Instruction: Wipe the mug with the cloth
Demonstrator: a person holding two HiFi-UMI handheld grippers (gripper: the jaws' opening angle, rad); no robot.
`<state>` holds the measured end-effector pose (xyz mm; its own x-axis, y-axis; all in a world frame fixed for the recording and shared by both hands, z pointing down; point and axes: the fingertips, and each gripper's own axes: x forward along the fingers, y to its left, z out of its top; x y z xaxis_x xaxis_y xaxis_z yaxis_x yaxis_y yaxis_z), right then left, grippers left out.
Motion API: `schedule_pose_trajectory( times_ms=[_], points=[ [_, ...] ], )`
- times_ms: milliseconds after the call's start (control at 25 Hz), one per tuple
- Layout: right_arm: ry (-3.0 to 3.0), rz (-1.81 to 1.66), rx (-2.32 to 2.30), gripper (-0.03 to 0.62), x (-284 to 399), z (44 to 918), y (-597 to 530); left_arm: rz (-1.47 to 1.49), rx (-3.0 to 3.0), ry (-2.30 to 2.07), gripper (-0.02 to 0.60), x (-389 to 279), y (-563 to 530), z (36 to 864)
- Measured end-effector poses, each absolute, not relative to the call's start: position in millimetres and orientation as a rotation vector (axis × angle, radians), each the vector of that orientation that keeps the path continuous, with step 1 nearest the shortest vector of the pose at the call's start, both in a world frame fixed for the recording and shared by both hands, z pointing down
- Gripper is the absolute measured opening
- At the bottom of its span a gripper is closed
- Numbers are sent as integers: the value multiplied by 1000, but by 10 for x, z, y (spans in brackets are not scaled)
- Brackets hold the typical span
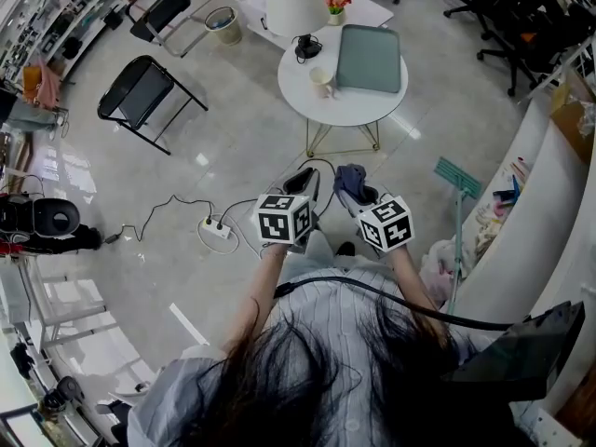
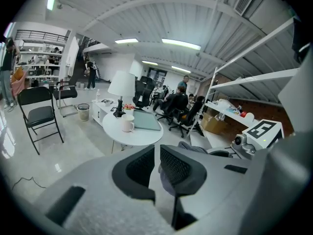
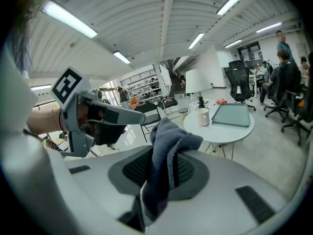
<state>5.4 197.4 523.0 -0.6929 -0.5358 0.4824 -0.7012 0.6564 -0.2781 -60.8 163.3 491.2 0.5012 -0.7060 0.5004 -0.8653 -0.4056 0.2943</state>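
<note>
Right gripper (image 1: 359, 194) is clamping the blue cloth (image 3: 168, 146); left gripper (image 2: 156, 164) is holding its jaws nearly together, empty. Mug (image 1: 321, 81) is sitting near the round table's (image 1: 352, 108) left edge.

Glossy pale floor (image 1: 242, 128); round white table (image 1: 349, 108); black folding chair (image 1: 144, 96); shelving (image 1: 56, 17), apparently, far left; ceiling strip lights (image 3: 68, 18).
</note>
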Motion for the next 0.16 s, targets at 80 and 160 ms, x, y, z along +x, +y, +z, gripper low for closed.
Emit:
schedule_pose_trajectory(
  times_ms=[80,160],
  points=[
    [-2514,638,981,86,59,5224,1981,407,2230,-1286,49,-611,1643,4904],
    [-2512,636,982,86,62,5217,1989,407,2230,-1286,49,-620,1655,4895]
  ],
)
